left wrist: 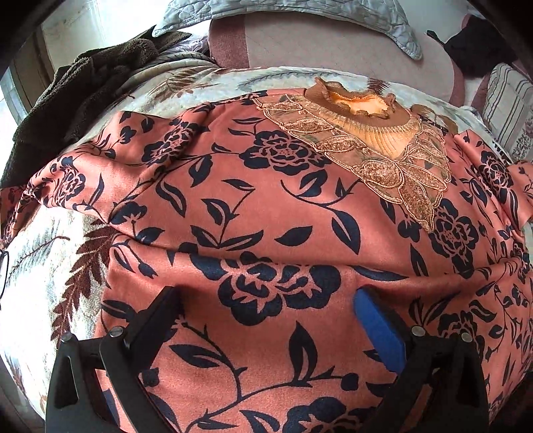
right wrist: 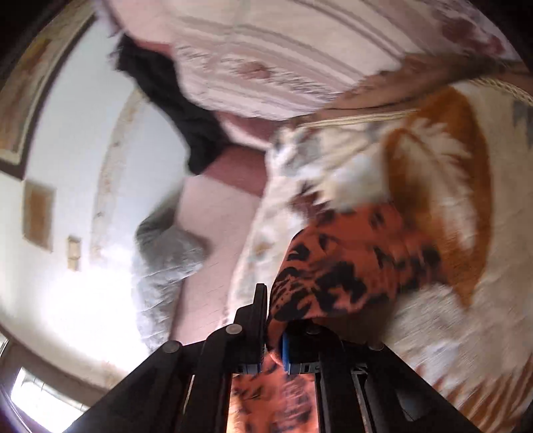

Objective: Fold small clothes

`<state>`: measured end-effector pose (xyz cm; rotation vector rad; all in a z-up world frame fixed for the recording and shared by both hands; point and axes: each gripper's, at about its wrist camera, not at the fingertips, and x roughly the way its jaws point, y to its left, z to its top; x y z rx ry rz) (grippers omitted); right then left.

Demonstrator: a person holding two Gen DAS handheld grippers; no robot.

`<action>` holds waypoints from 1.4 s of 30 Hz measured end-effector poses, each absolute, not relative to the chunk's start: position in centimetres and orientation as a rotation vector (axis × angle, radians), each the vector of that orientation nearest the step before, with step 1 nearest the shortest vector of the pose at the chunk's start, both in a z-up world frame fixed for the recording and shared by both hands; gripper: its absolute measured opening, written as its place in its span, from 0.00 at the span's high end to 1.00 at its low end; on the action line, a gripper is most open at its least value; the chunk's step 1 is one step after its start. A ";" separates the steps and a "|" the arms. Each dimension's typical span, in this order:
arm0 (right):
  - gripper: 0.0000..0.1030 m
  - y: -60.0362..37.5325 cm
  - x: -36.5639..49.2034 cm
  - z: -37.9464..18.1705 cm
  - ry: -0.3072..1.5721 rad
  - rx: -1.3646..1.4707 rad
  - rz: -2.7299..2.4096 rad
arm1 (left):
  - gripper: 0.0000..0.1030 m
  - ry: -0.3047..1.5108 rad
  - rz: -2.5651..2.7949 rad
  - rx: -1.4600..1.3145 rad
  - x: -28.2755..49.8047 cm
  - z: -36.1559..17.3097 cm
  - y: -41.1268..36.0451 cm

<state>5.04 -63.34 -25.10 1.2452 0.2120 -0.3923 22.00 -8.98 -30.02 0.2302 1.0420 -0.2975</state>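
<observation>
A salmon-pink top with dark navy flowers [left wrist: 266,213] lies spread flat on a leaf-patterned blanket [left wrist: 46,266]. Its ruffled tan collar with gold lace [left wrist: 363,113] points to the far side. My left gripper [left wrist: 266,299] hangs open just over the lower middle of the top, its black finger [left wrist: 156,319] and blue pad [left wrist: 376,323] wide apart. In the blurred, rolled right wrist view, my right gripper [right wrist: 271,319] is shut on a bunched edge of the same flowered top [right wrist: 349,266], which rises from between the jaws.
A dark brown fleecy garment [left wrist: 76,90] lies at the far left. A grey quilted pillow [left wrist: 299,13], a pink sheet [left wrist: 316,46], a black cloth [left wrist: 473,50] and striped bedding [left wrist: 506,96] lie beyond the blanket. A white wall [right wrist: 66,206] fills the right wrist view's left side.
</observation>
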 end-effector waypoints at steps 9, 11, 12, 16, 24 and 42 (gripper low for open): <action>0.93 -50.7 12.1 -18.0 0.338 1.068 -0.120 | 0.00 0.818 -0.169 0.104 21.9 -24.4 -3.7; 0.93 -46.9 14.3 -17.6 0.392 1.021 -0.071 | 0.00 0.802 -0.128 0.064 22.1 -23.6 -1.9; 0.93 -45.1 15.7 -17.7 0.426 0.996 -0.055 | 0.00 0.794 -0.102 0.047 22.1 -23.3 -1.0; 0.89 -37.2 19.9 -19.6 0.596 0.887 -0.015 | 0.00 0.770 -0.002 -0.026 22.5 -22.8 2.5; 0.14 -24.9 22.3 -27.8 0.962 0.662 0.120 | 0.00 0.771 0.097 -0.034 23.2 -23.1 6.5; 0.24 -40.7 13.3 -27.6 0.584 1.091 0.052 | 0.02 0.772 -0.270 -0.021 23.3 -23.7 -1.2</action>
